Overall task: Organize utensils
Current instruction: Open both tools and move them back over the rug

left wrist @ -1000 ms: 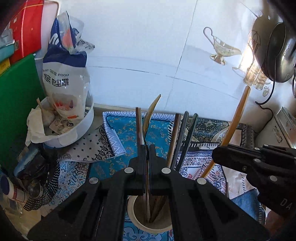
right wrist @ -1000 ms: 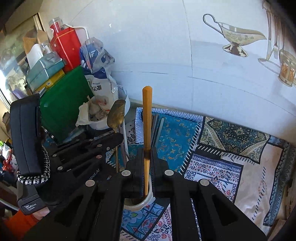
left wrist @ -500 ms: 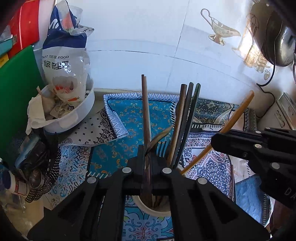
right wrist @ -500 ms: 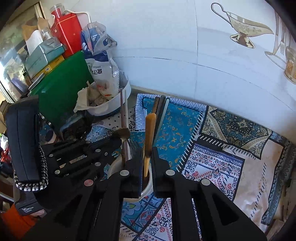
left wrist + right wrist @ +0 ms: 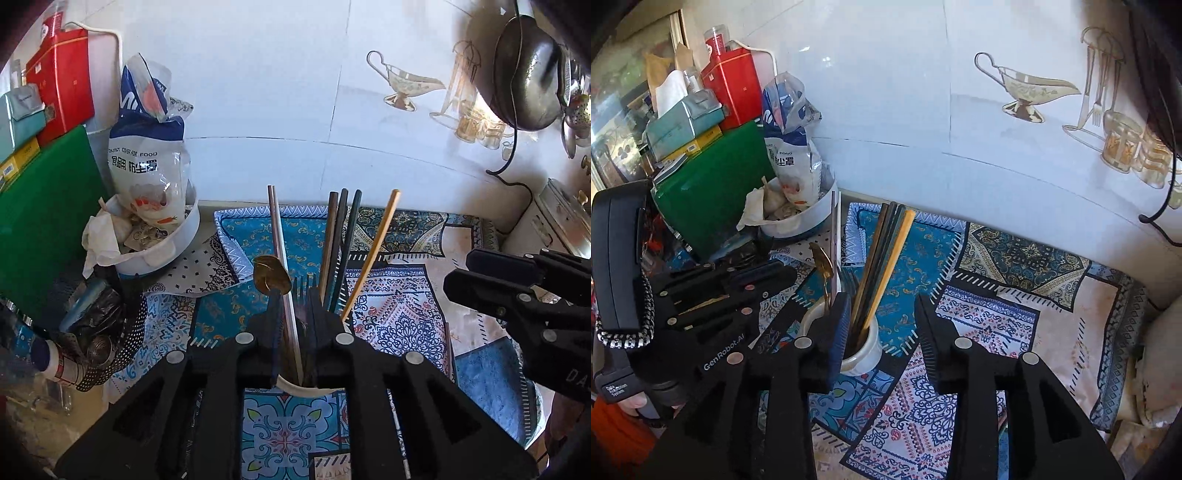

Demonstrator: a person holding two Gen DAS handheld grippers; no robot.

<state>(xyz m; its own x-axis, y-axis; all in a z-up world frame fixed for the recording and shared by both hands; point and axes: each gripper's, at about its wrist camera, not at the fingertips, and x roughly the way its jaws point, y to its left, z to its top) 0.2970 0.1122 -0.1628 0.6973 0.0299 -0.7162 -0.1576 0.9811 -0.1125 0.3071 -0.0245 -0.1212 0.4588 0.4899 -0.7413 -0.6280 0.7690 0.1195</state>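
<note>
A white cup stands on a patterned cloth below a tiled wall, bristling with utensils. Inside it are three dark chopsticks, a pale wooden chopstick, a metal pair of chopsticks, a fork and a brass spoon, bowl end up.

The left gripper hangs just above the cup, its jaws a little apart around the metal chopsticks and the spoon's handle, gripping neither as far as can be seen. The right gripper sits just right of the cup, jaws spread wide and empty, its left finger in front of the cup's rim.

Behind the cup to the left, a white tub holds a plastic food bag beside a green box.
</note>
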